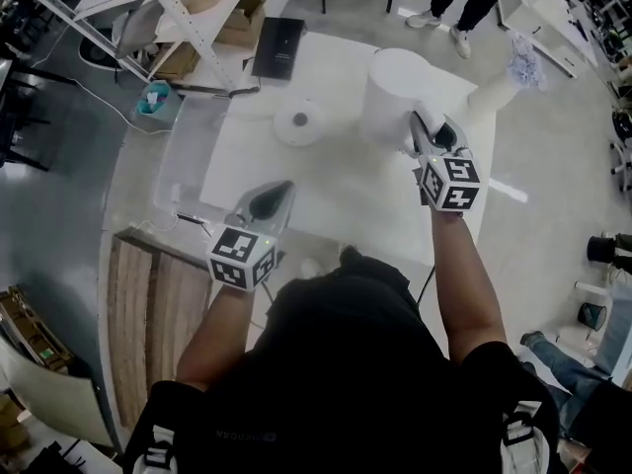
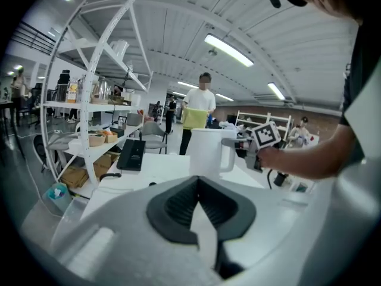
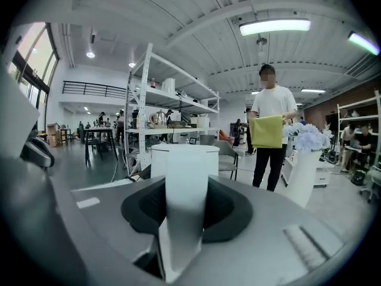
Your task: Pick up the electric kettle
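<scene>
Here, the right tongs [image 3: 186, 186] are clamped on the white loop handle [image 3: 187, 159] of the white cylindrical electric kettle [image 1: 395, 92]. The handle fills the gap and both dark pads lie against its sides. The left tongs [image 2: 199, 189] are together at the tips with nothing between them, low over the white bench [image 1: 346, 196] and well to the kettle's left.

The kettle stands upright toward the bench's far right part. Whether its foot has left the surface cannot be told.

Step in hand, as judged: the grip is made and the lift is due. The next move calls for a straight rise with a firm wrist, since the body hangs to one side of the handle and would tend to tip.

Left of the kettle and apart from it lies a round white disc [image 1: 299, 122], probably its power base. Beyond the disc, a flat black rectangular slab [image 1: 277, 47] overhangs the bench's far edge. Just right of the kettle stands a tall white vase of pale flowers [image 3: 302, 174], and the bench's right edge runs near. Nothing overhangs the kettle, so the room above is open. A white metal shelf rack [image 2: 89, 100] stands well to its left.
</scene>
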A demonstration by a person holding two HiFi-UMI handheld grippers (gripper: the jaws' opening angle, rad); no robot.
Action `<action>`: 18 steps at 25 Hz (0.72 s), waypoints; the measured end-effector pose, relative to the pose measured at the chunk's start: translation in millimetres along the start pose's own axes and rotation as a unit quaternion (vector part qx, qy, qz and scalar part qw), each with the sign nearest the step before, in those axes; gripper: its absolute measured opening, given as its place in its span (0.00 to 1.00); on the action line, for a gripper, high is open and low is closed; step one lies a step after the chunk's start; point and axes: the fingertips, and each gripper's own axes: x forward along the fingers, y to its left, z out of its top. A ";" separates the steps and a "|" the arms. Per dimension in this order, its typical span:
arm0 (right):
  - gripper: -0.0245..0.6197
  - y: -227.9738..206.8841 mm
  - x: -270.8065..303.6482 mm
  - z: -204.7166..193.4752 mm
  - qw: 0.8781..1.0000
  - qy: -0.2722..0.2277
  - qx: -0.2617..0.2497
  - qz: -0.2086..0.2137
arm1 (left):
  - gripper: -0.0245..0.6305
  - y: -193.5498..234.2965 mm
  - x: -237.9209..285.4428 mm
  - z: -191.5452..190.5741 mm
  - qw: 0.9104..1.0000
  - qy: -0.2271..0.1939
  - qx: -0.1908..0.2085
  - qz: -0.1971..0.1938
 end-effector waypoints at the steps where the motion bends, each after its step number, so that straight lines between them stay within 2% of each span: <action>1: 0.24 -7.0 -0.4 -3.1 1.000 0.000 0.003 -0.007 | 0.04 -2.5 2.7 0.0 1.000 0.002 0.002 -0.004; 8: 0.24 -45.1 -2.4 -16.0 0.999 -0.002 0.017 -0.047 | 0.04 -10.7 14.0 -0.9 1.000 0.011 0.008 -0.018; 18: 0.24 -62.8 3.9 -19.9 0.998 -0.006 0.022 -0.065 | 0.04 -8.7 21.0 2.8 1.000 0.019 0.012 -0.020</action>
